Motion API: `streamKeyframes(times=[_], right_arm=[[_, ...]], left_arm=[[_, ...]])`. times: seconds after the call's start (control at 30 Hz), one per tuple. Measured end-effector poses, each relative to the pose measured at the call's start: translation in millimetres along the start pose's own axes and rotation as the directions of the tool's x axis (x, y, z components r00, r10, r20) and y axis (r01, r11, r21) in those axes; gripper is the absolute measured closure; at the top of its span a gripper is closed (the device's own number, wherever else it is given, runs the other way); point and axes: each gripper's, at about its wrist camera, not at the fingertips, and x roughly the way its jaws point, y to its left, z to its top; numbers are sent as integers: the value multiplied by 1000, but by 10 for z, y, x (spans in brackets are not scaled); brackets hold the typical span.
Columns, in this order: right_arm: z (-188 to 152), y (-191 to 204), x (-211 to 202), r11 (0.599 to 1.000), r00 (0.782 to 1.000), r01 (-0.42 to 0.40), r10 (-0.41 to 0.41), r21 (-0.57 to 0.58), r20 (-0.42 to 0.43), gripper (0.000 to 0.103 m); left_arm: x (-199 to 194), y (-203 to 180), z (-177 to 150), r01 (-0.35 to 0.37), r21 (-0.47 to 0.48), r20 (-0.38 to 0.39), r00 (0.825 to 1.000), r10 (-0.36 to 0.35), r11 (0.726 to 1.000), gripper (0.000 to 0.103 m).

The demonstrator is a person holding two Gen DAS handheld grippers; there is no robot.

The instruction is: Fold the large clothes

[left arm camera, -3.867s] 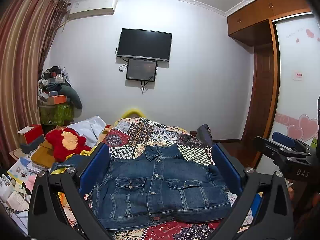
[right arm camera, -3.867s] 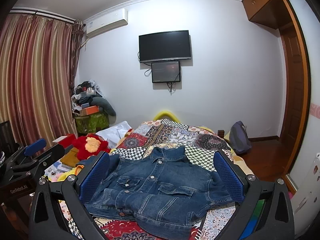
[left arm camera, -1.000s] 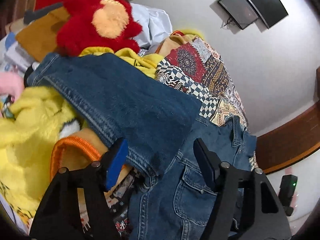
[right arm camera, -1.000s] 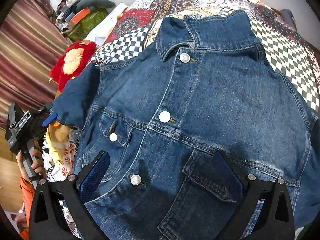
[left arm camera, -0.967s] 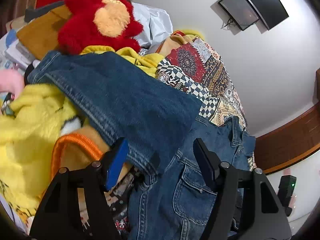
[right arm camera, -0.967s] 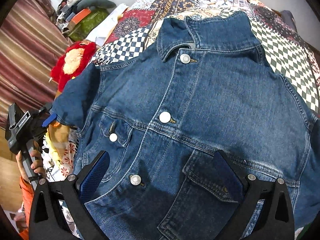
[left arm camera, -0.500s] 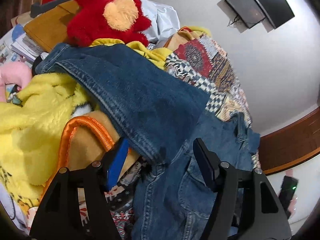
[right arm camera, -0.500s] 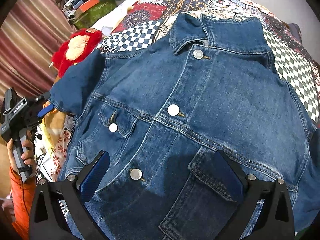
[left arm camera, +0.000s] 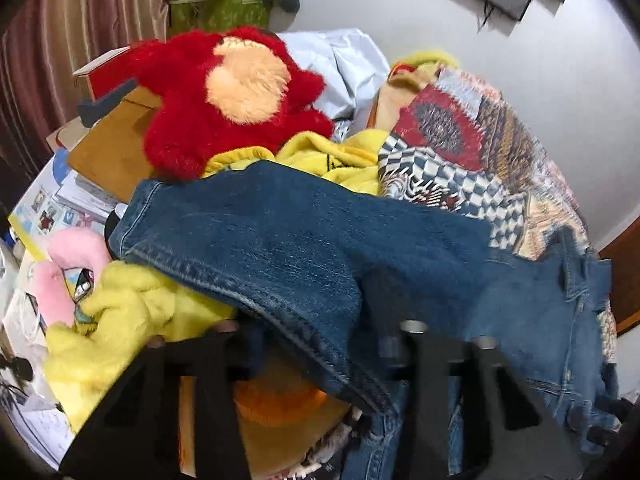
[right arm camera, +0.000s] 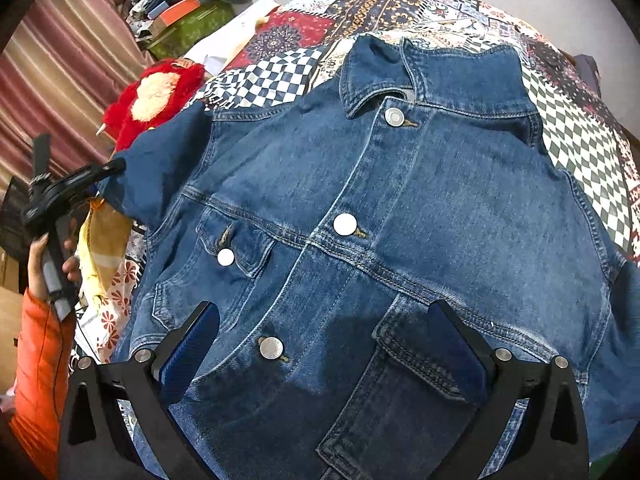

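A blue denim jacket (right arm camera: pixel 400 208) lies front-up and buttoned on the patchwork quilt (right arm camera: pixel 272 76). One sleeve (left arm camera: pixel 280 232) sticks out sideways over a yellow fleece (left arm camera: pixel 132 312). My left gripper (left arm camera: pixel 312 328) is blurred, and its jaws are closing with the sleeve's lower edge between them. In the right wrist view that gripper (right arm camera: pixel 110 168) pinches the sleeve's end, held by a hand (right arm camera: pixel 40 264) in an orange sleeve. My right gripper (right arm camera: pixel 320 344) hangs open just above the jacket's lower front, between the button row and a chest pocket, holding nothing.
A red plush toy (left arm camera: pixel 224 96) lies beyond the sleeve, by a brown board (left arm camera: pixel 112 148) and papers (left arm camera: pixel 60 200). A pink plush (left arm camera: pixel 60 276) and an orange-rimmed item (left arm camera: pixel 280 404) sit under the fleece. Striped curtains (right arm camera: pixel 60 60) and stacked boxes (right arm camera: pixel 184 12) crowd the left.
The left jaws have drawn in around the sleeve edge, and that view has swung toward the plush toy. The right view has tilted a little, and its jaws are as wide as before.
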Motion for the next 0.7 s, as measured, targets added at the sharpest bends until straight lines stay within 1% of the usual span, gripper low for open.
streamKeyframes(times=[0.03,0.07,0.13,0.27,0.33,0.37,0.43,0.47,0.5,0.57,0.63,0.7], right_arm=[[4,5,-21,1000,1000,2,-2,-5,5,0],[3,13,-46,1000,1000,4,-4,-10,11,0],[3,27,-104,1000,1000,10,-9,-23,25,0],[3,49,-255,998,997,37,-34,-52,67,0],[-2,52,-348,996,995,54,-48,-67,92,0],[-8,56,-385,996,994,60,-52,-71,101,0],[-22,50,-472,994,990,72,-61,-85,126,0],[-33,41,-502,993,989,78,-65,-89,135,0],[-43,24,-528,992,988,85,-72,-90,140,0],[-73,-15,-582,992,986,92,-79,-84,144,0],[-109,-72,-640,993,986,92,-80,-73,149,0],[-144,-130,-700,993,984,98,-87,-64,157,0]], left_arm=[[25,-12,18,14,-4,-8,1000,-14,1000,84],[22,-46,35,8,3,-5,1000,-8,1000,88],[-63,-149,65,-2,43,22,1000,1,999,90],[-437,-486,128,33,137,100,994,-47,990,92],[-645,-669,166,82,178,122,987,-105,981,95],[-725,-758,173,102,200,130,983,-129,974,96],[-921,-987,151,109,265,163,974,-156,958,96],[-1040,-1133,124,114,305,180,968,-175,946,96],[-1096,-1227,107,121,326,186,964,-189,938,96],[-1221,-1455,45,142,375,189,956,-225,916,96],[-1283,-1653,-33,153,419,183,951,-249,895,96],[-1287,-1832,-134,180,455,156,948,-277,872,96]])
